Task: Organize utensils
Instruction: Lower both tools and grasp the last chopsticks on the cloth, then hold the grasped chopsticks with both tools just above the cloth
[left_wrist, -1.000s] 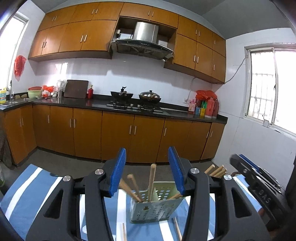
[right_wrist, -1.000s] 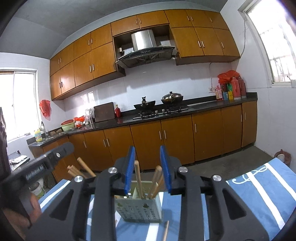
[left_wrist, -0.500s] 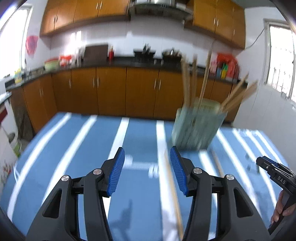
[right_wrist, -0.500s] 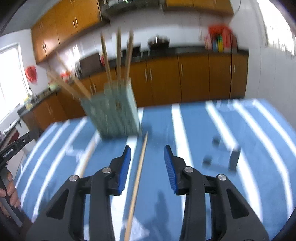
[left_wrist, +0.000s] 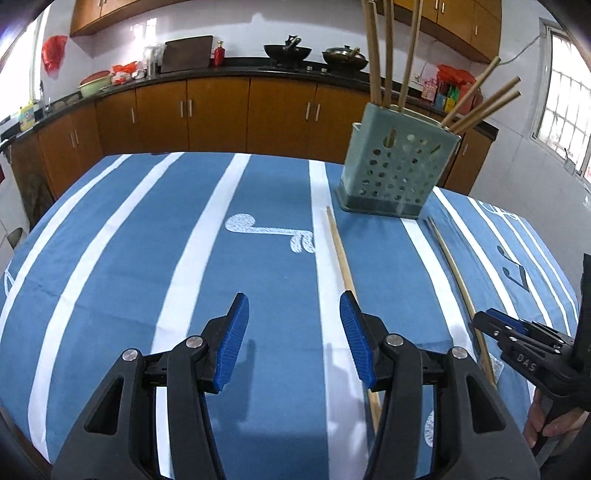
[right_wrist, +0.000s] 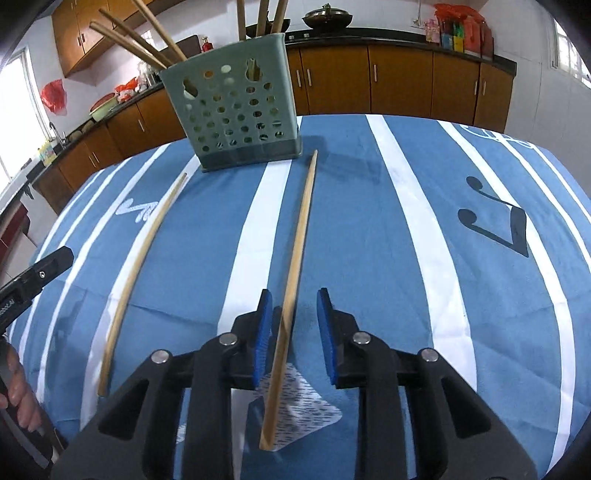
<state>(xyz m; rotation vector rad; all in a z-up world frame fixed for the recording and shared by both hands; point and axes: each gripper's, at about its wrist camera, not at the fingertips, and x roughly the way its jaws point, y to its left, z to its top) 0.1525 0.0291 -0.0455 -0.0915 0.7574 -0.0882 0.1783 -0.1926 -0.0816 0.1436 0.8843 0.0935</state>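
Two chopsticks loose on the striped tablecloth (right_wrist: 369, 229); perforated green holder (right_wrist: 236, 107) upper left.
Right gripper (right_wrist: 293, 325), jaws just closing, straddles one chopstick (right_wrist: 299, 236), not clamped. Left gripper (left_wrist: 293, 343) spread, empty; second chopstick (left_wrist: 341, 254) just right.

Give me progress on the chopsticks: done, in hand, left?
Done: six chopsticks stand in the holder. In hand: right gripper, jaws just closing, straddles one chopstick on the cloth, not yet pinched. Left: that one plus the other chopstick; left gripper is open, empty.
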